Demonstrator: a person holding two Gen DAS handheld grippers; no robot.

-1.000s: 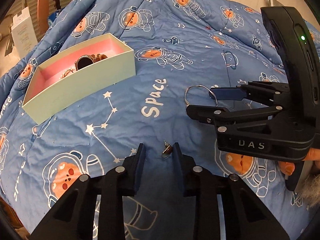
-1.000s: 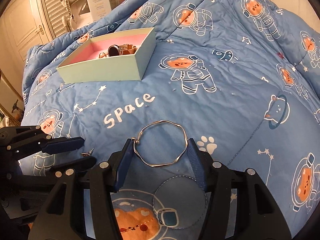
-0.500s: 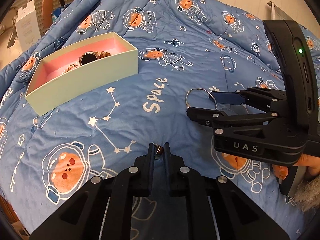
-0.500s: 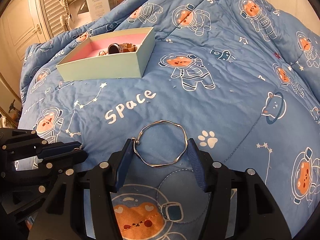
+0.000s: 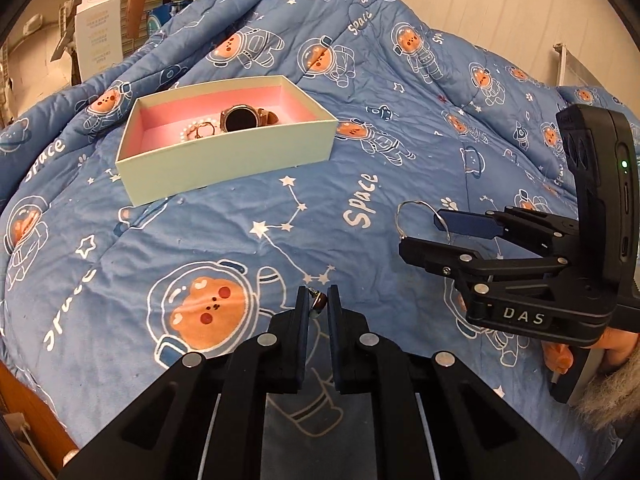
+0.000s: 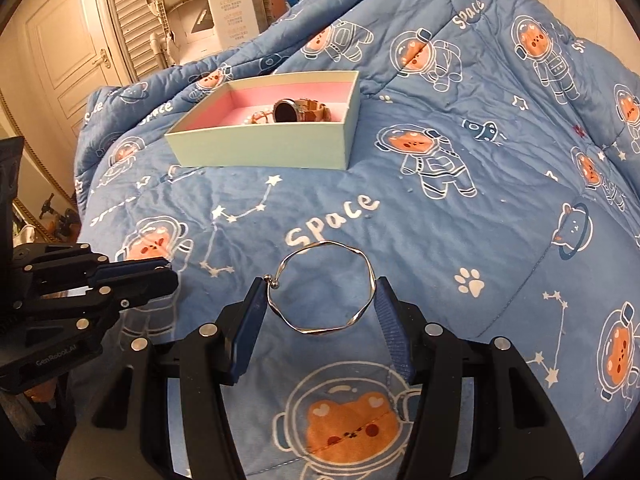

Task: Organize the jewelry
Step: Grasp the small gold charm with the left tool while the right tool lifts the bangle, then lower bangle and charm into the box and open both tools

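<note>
Jewelry in the left wrist view is split between two places: a watch (image 5: pixel 239 117) and a few small pieces already lie in the open box (image 5: pixel 224 160) with the pink lining, which sits on the blue quilt (image 5: pixel 200 240) well ahead of us, while a small brown earring (image 5: pixel 319 302) is pinched between the pads of our left gripper (image 5: pixel 317 307), whose jaws are clamped tight on it. To the right in this view our right gripper (image 5: pixel 424 228) carries a silver bangle (image 5: pixel 416 210). We judge the step in hand to be the carry: both pieces are picked and neither has reached the box. In the right wrist view the bangle (image 6: pixel 322 286) spans the gap between the blue pads of the right gripper (image 6: pixel 322 316), touching both sides, so we read it as grasped across its width, with the jaws about half spread. The box (image 6: pixel 256 152) lies well ahead and slightly left; the left gripper (image 6: pixel 160 276) shows at the left edge. Next we must bring each gripper over the box opening, lower it inside the walls beside the watch (image 6: pixel 286 110), and only then release, since the earring is tiny and could be lost in the quilt folds
</note>
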